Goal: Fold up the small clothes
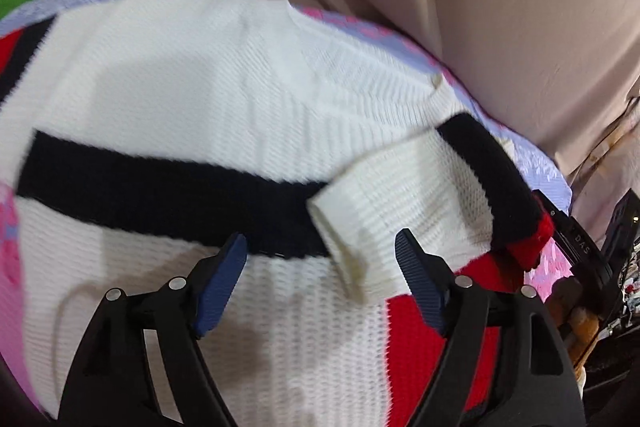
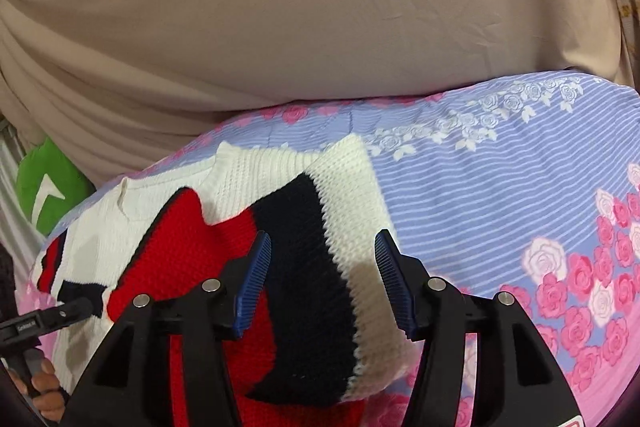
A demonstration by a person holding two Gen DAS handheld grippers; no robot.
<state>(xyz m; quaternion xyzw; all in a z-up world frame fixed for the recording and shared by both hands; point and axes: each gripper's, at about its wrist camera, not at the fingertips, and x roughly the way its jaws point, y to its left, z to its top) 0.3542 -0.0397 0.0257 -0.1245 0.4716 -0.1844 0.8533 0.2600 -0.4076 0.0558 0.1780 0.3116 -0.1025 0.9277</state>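
Note:
A small knit sweater (image 1: 180, 79), white with a navy band and red patches, lies on a floral bedsheet (image 2: 500, 163). My left gripper (image 1: 320, 251) hovers low over it, open, and a white ribbed sleeve cuff (image 1: 360, 227) lies folded across the body between its blue pads (image 1: 220, 287) without being pinched. Over the other side of the sweater (image 2: 312, 247), my right gripper (image 2: 322, 259) is also open, straddling a folded-over part striped red, navy and white. No pad presses on the knit. A black piece of the right gripper (image 1: 580, 247) shows at the left wrist view's edge.
A beige sheet (image 2: 300, 7) rises in folds behind the bed. A green cushion (image 2: 48, 183) sits at the far left. The sheet's purple striped and pink rose area lies bare to the right of the sweater. A hand (image 2: 48, 387) holds the left gripper's handle at lower left.

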